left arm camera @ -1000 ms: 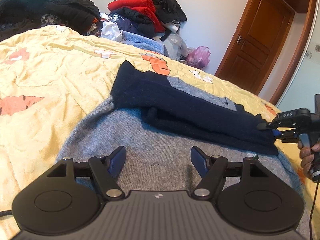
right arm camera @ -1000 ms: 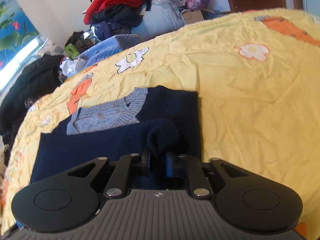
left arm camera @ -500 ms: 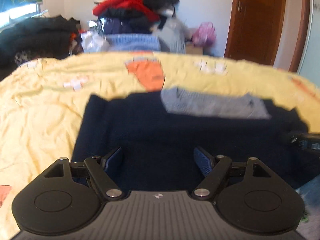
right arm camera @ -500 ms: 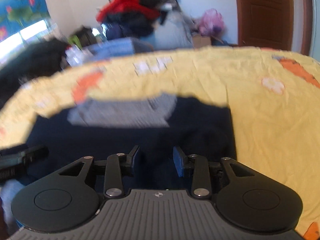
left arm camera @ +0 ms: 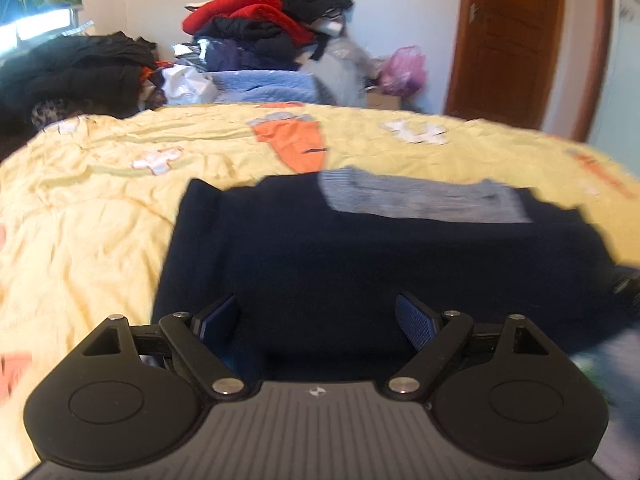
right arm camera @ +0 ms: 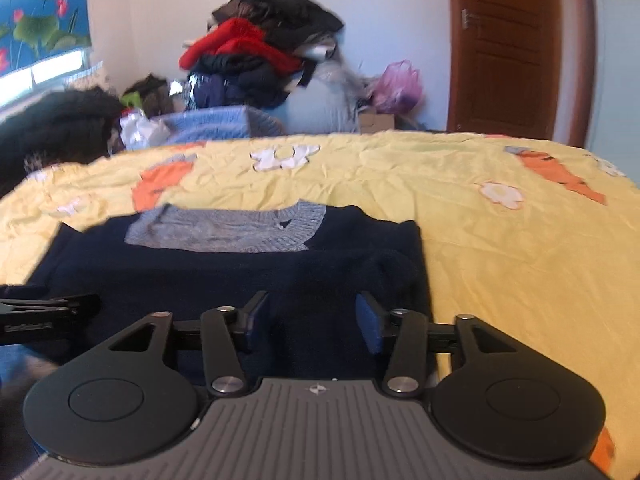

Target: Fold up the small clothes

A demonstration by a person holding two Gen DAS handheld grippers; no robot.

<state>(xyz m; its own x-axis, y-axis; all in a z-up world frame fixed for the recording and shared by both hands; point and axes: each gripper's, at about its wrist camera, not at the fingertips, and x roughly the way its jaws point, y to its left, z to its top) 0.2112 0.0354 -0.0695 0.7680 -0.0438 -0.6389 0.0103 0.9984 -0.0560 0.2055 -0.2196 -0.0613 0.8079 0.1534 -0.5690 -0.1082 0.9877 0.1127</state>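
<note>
Navy sweater (left arm camera: 360, 264) is lying folded flat on the yellow bedspread (left arm camera: 100, 208), near the front edge of the bed, with its grey knit collar panel (left arm camera: 424, 200) showing along the far side. Left gripper (left arm camera: 316, 320) is hovering low over the near edge of the sweater, jaws spread wide, nothing between the blue pads (left arm camera: 412, 318); whether the pads are touching the fabric is unclear. Right gripper (right arm camera: 312, 320) is sitting over the sweater's right near corner (right arm camera: 392, 276), jaws parted at a medium gap, gripping nothing; a rounded bump of navy cloth is lying just ahead of its right pad. Left gripper's tip is showing at the left edge of the right wrist view, over the sweater's left side, and a dark bit at the right edge of the left wrist view is probably the right gripper, too blurred to be sure. Containers: none clearly visible; behind the bed a loose pile of clothes (right arm camera: 256, 60) is stacking up against the wall, red and black items on top, a light blue knit (right arm camera: 208, 128) below. A pink plastic bag (right arm camera: 396, 88) is sitting next to the pile, contents not readable. A brown wooden door (right arm camera: 512, 48) is standing closed at right.
</note>
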